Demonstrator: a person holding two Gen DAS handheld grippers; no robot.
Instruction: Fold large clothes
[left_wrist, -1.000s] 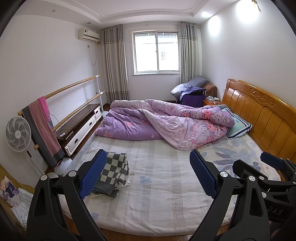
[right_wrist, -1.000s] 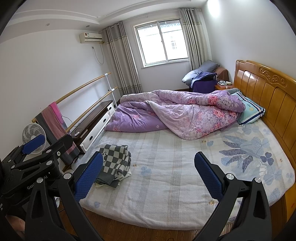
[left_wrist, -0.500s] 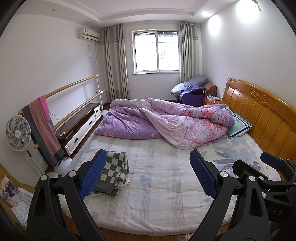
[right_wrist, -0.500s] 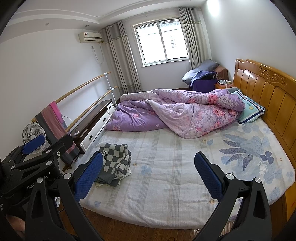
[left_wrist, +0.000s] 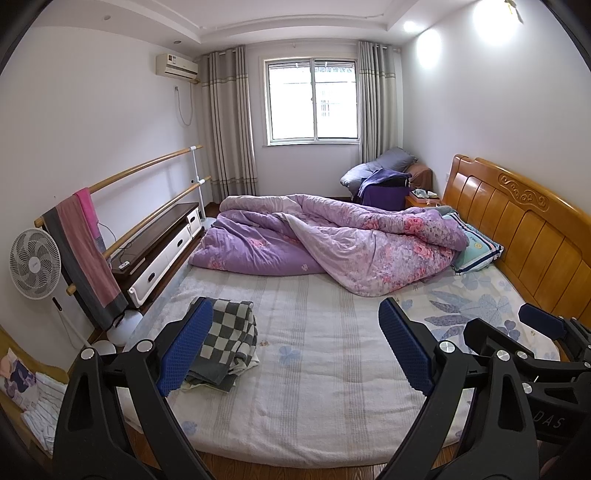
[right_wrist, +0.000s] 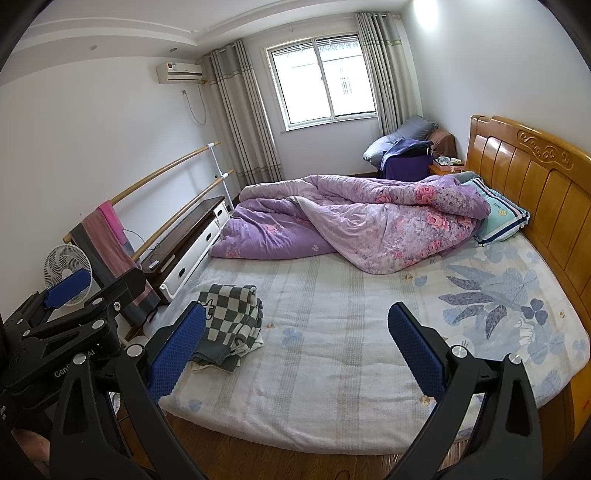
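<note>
Left hand-held gripper (left_wrist: 295, 347): fingers wide apart, empty, held above foot of bed (left_wrist: 314, 406). Checkered garment (left_wrist: 225, 343): folded pile w/ other cloth under it, on bed's near-left corner, approx. behind left blue pad (left_wrist: 184, 350). Purple quilt (left_wrist: 332, 243): bunched at bed's far side. Right hand-held gripper (right_wrist: 297, 354): fingers wide apart, empty, beside left unit.

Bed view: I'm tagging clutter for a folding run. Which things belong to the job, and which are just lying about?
Belongs to the job:
grey-and-white checkered garment, crumpled near the bed's left edge
open left gripper
open right gripper

Lying about:
purple floral quilt
striped blue pillow
pink-and-grey towel on the rail
white standing fan
</note>
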